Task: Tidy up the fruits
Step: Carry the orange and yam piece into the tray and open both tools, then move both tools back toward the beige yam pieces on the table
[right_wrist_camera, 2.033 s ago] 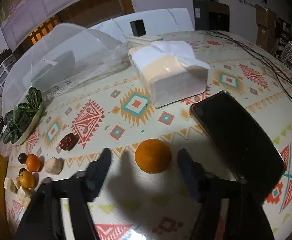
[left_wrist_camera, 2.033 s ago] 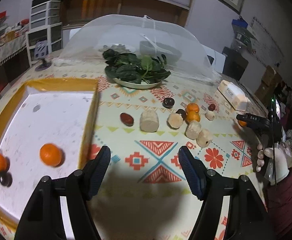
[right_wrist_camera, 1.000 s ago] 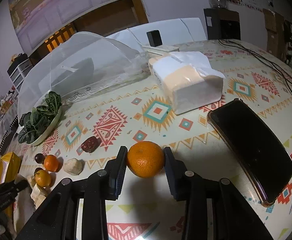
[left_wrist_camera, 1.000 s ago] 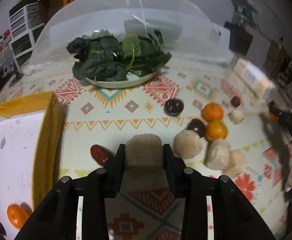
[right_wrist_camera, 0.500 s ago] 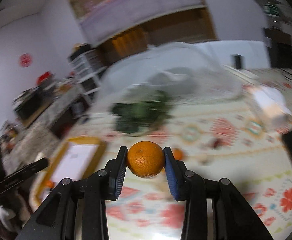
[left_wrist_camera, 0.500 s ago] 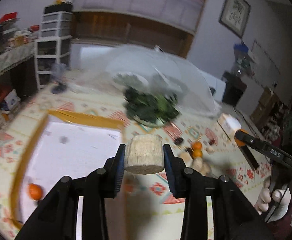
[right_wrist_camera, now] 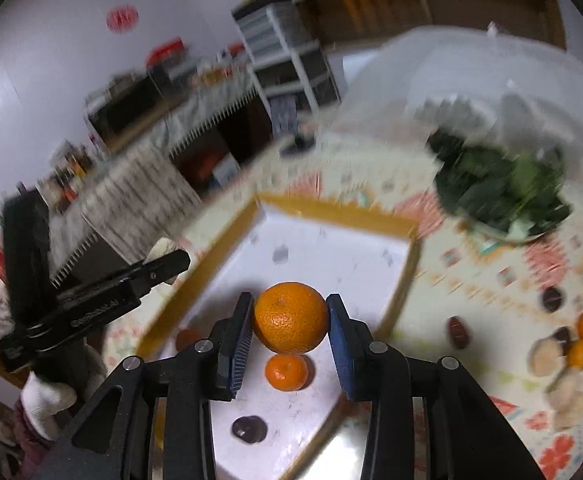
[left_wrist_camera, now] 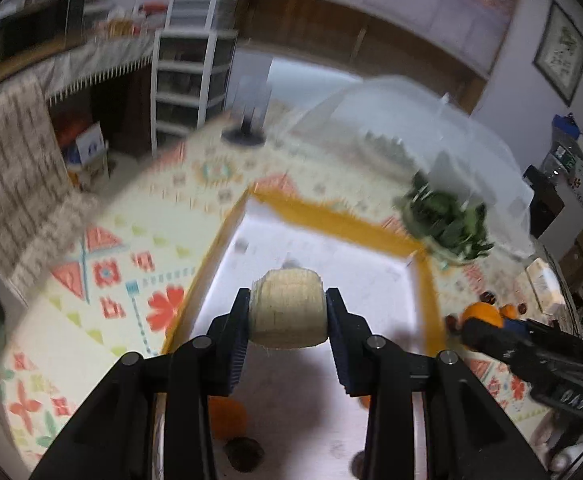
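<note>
Currently we hold:
Left gripper (left_wrist_camera: 287, 314): clenched on pale cylinder (left_wrist_camera: 288, 312), above tray (left_wrist_camera: 339, 222).
Right gripper (right_wrist_camera: 289, 320): grasping orange (right_wrist_camera: 290, 318), above tray.

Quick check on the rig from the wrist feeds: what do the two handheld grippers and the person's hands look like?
Both the left gripper and the right gripper are matte black, with angular arms, round silver screws and blue ribbed pads. Seen from the side, the left gripper's body carries small white lettering, too blurred to read. The hand under it wears a white glove over a dark red sleeve.
</note>
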